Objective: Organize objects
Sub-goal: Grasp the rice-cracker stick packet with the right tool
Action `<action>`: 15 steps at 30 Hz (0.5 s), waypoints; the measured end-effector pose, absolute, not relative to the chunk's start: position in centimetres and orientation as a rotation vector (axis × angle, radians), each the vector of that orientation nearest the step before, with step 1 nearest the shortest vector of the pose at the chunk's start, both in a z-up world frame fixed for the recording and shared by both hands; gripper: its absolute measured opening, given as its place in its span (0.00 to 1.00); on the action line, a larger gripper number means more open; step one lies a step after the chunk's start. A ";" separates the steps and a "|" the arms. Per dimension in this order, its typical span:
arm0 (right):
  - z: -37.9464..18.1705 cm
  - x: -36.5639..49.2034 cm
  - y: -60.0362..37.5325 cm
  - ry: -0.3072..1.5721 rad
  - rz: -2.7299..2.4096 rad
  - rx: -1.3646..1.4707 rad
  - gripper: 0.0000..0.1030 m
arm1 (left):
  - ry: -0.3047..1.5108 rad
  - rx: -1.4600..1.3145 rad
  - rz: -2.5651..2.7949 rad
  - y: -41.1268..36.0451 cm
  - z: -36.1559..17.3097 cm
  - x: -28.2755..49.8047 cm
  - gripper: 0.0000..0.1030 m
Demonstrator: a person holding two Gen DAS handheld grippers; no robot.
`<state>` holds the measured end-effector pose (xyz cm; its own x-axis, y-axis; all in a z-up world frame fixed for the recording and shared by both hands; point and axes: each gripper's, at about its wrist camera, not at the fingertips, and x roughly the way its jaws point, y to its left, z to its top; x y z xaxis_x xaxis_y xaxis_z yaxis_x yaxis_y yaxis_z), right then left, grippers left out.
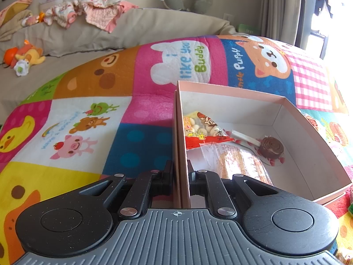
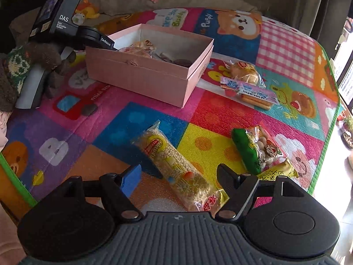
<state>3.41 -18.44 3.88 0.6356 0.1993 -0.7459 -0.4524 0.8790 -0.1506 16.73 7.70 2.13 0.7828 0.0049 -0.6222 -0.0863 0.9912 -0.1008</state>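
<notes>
The left gripper (image 1: 180, 176) is clamped on the near wall of the pink box (image 1: 286, 108), which sits at two o'clock on the play mat (image 1: 88, 114) printed "i like you Buddy". The right gripper (image 2: 178, 176) has its jaws apart, with the puffed-rice packet (image 2: 176, 165) lying between them, unpressed. At one o'clock lies a "Volcano" wafer pack (image 2: 253, 93). The left tool's housing (image 2: 61, 11) reads "DAS".
</notes>
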 end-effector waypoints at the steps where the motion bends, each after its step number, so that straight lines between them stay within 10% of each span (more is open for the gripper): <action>1: 3.6 3.9 -18.0 0.802 0.359 -0.356 0.62 | 0.670 -0.127 0.049 7.7 2.1 16.7 0.12; 15: 3.1 6.5 -19.5 0.899 0.304 -0.130 0.34 | 0.669 -0.122 0.051 7.6 2.2 16.7 0.12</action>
<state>6.47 -19.51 3.07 0.5834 0.2054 -0.7858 -0.3135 0.9495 0.0154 16.67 7.62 2.18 0.7834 0.0076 -0.6215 -0.0860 0.9916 -0.0962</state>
